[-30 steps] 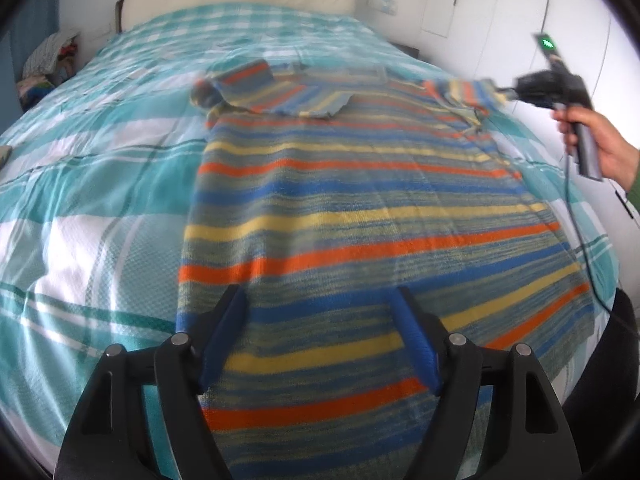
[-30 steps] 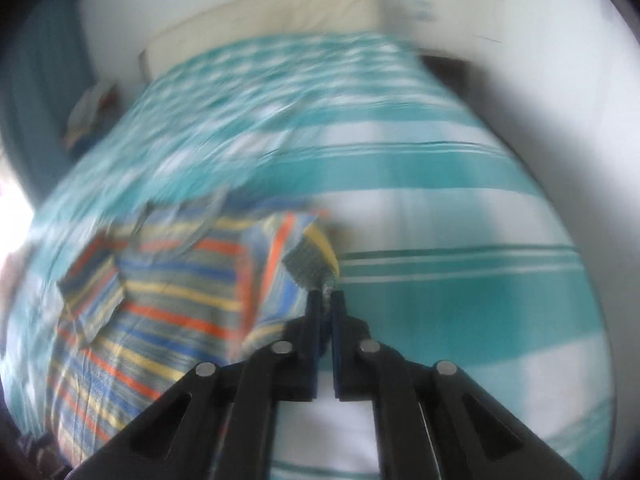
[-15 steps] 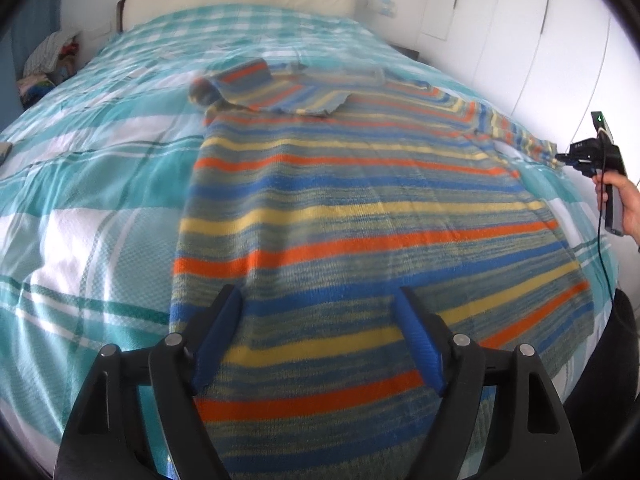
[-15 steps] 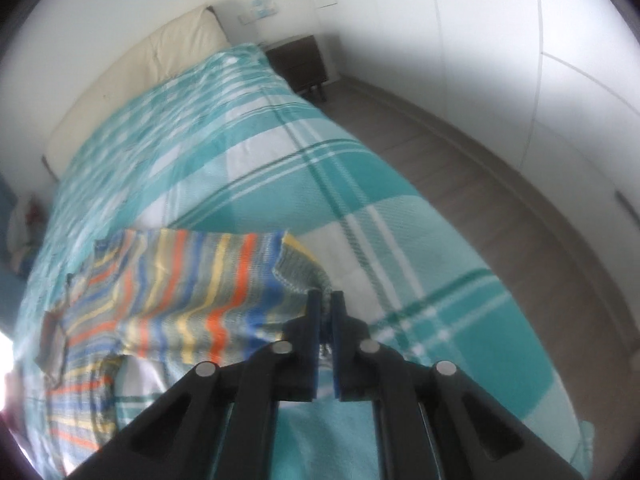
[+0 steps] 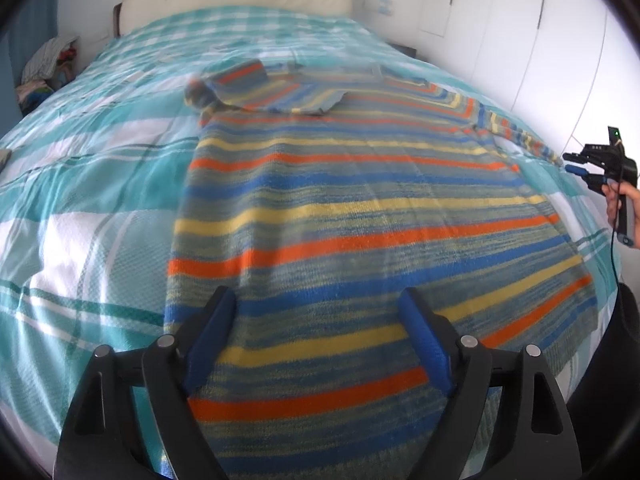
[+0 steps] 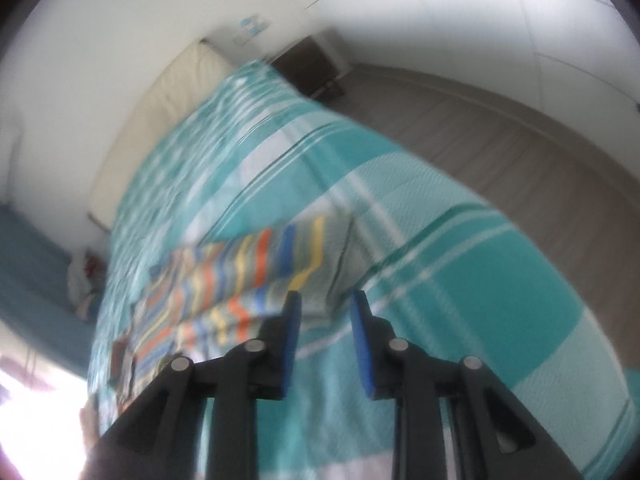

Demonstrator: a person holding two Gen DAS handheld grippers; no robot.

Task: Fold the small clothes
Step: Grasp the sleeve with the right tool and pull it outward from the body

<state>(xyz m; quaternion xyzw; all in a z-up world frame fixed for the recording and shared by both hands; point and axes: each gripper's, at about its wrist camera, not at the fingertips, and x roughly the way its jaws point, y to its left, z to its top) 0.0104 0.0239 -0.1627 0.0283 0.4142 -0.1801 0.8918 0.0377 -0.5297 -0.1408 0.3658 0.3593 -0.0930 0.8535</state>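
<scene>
Striped sweater (image 5: 360, 216): spread flat on bed (image 5: 80, 184) for folding | left gripper (image 5: 316, 336): fingers spread, empty, above hem | right gripper (image 6: 326, 316): fingers just parted, empty, sleeve (image 5: 516, 132) at 3 o'clock laid out straight.

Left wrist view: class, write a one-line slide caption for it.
Striped sweater spread flat on a teal plaid bed, left gripper open over its hem, right gripper just past the sleeve tip.

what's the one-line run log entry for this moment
stage: sweater laid flat | striped sweater: on plaid bedspread | left gripper: open above hem | right gripper: jaws just opening, sleeve released
</scene>
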